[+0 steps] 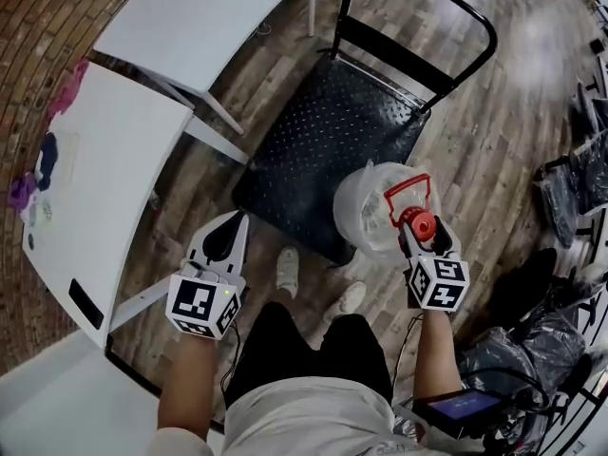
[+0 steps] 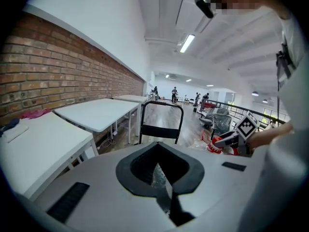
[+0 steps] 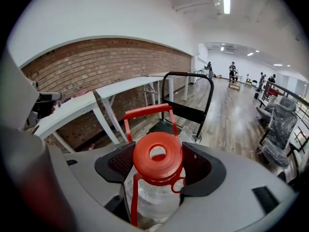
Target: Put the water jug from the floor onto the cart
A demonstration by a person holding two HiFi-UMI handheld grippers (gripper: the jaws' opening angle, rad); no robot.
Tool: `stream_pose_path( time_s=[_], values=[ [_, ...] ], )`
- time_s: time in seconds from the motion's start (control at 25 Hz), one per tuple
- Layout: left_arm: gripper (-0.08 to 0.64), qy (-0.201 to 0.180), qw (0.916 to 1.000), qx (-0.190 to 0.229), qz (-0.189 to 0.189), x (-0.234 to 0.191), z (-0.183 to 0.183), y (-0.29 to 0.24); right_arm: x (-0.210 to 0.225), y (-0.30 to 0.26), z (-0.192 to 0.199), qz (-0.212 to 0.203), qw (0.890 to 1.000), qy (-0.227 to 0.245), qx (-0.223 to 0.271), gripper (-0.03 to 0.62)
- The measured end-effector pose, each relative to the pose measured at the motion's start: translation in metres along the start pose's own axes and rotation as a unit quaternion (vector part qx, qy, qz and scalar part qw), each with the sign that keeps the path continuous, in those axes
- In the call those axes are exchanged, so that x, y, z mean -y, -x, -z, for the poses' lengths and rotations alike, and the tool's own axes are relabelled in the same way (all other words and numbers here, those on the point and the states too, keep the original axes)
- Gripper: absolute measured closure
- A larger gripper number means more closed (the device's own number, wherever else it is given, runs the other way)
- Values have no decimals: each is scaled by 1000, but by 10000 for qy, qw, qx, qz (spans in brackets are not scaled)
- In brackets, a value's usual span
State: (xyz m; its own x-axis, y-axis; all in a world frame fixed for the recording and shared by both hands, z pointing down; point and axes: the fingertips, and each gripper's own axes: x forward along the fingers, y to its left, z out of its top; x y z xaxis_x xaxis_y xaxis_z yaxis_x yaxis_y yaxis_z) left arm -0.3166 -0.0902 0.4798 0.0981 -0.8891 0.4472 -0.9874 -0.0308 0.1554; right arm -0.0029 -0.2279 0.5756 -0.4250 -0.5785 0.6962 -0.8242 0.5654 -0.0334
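Jug [image 3: 154,197] in R gripper [image 3: 158,168], by cart [image 1: 323,141].

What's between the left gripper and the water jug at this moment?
In the head view, the near corner of the black cart and the person's shoes lie between the left gripper and the water jug.

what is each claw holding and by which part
The right claw is shut on the clear plastic water jug, gripping its neck just under the red cap. The left claw is shut and empty.
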Motion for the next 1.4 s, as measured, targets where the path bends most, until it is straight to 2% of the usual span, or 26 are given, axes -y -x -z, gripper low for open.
stream_pose_path(
  time_s=[0.32, 0.6, 0.88, 1.08, 1.24, 1.4],
  values=[
    [560, 207, 9996, -155, -126, -38, 21, 18, -78, -67, -1, -455, 9983, 296, -218, 284],
    [560, 296, 9992, -254, -69, -52, 31, 23, -123, -111, 23, -605, 9936, 704, -640, 284],
    [560, 357, 9988, -322, 1, -58, 37, 22, -133, -124, 47, -600, 9907, 765, -951, 284],
    [560, 355, 9987, -355, 108, -59, 39, 19, -139, -126, 47, -615, 9897, 851, -975, 284],
    [560, 392, 9985, -355, 166, -61, 40, 16, -143, -126, 52, -587, 9874, 826, -1219, 284],
    [560, 373, 9983, -272, 351, -59, 34, 11, -140, -114, 38, -449, 9923, 603, -980, 284]
  ],
)
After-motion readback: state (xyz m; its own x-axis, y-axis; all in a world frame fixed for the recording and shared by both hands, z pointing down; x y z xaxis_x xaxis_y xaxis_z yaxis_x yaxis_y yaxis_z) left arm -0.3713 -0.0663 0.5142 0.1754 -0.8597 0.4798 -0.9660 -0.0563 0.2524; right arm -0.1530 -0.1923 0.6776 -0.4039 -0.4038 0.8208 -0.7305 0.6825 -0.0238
